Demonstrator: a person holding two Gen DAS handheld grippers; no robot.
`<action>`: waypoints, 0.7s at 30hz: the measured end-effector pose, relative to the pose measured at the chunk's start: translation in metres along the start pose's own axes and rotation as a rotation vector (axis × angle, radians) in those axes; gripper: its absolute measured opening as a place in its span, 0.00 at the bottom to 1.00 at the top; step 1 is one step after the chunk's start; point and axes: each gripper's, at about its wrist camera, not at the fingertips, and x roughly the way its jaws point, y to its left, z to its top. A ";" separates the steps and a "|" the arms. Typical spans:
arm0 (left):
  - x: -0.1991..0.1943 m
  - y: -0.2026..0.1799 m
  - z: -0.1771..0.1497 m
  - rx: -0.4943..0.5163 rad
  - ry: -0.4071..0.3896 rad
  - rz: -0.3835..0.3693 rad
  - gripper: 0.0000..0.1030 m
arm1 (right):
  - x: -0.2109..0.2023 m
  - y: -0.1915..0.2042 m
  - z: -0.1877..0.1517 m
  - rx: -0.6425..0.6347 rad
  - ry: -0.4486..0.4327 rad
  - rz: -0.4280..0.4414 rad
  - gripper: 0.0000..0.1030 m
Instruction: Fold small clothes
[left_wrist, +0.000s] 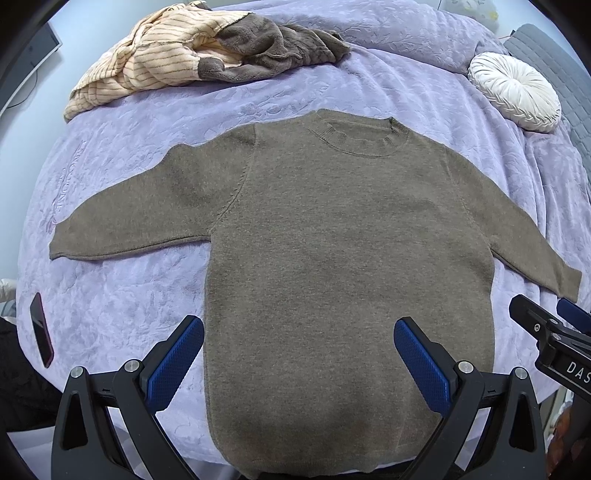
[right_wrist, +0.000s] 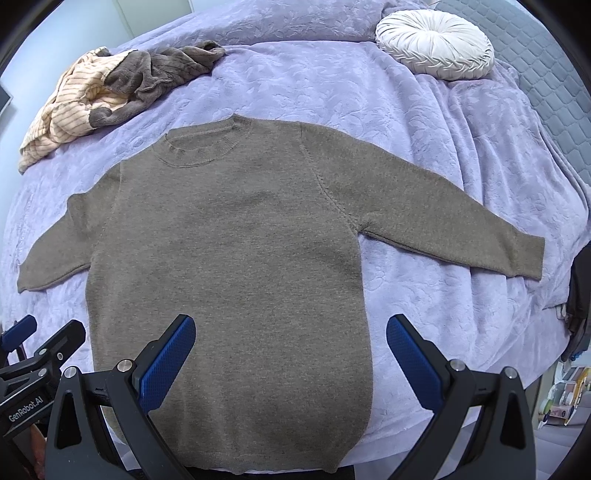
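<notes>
A brown sweater (right_wrist: 229, 236) lay flat on a lavender blanket (right_wrist: 424, 147), sleeves spread out to both sides, collar away from the camera. The right gripper (right_wrist: 291, 354) hung over its lower part, blue pads (right_wrist: 168, 362) wide apart. Beyond the collar sat a heap of clothes (right_wrist: 110, 92); a round white cushion (right_wrist: 436, 44) rested farther right.

A home bedroom: ahead of the gripper spreads a bed (left_wrist: 129, 314) under a lavender embossed blanket, a round pleated white cushion (right_wrist: 436, 44) at its far right, rumpled clothes (left_wrist: 177, 55) heaped far left, a phone (left_wrist: 41, 334) lying near left.
</notes>
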 end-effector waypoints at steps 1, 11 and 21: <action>0.001 0.001 0.001 -0.001 -0.001 0.003 1.00 | 0.001 -0.001 0.000 0.003 0.003 0.004 1.00; 0.020 0.011 0.010 0.001 -0.001 0.024 1.00 | 0.013 0.002 0.006 0.011 0.050 0.079 1.00; 0.046 0.050 0.021 -0.097 -0.029 -0.063 1.00 | 0.036 0.017 0.010 -0.017 0.078 0.091 1.00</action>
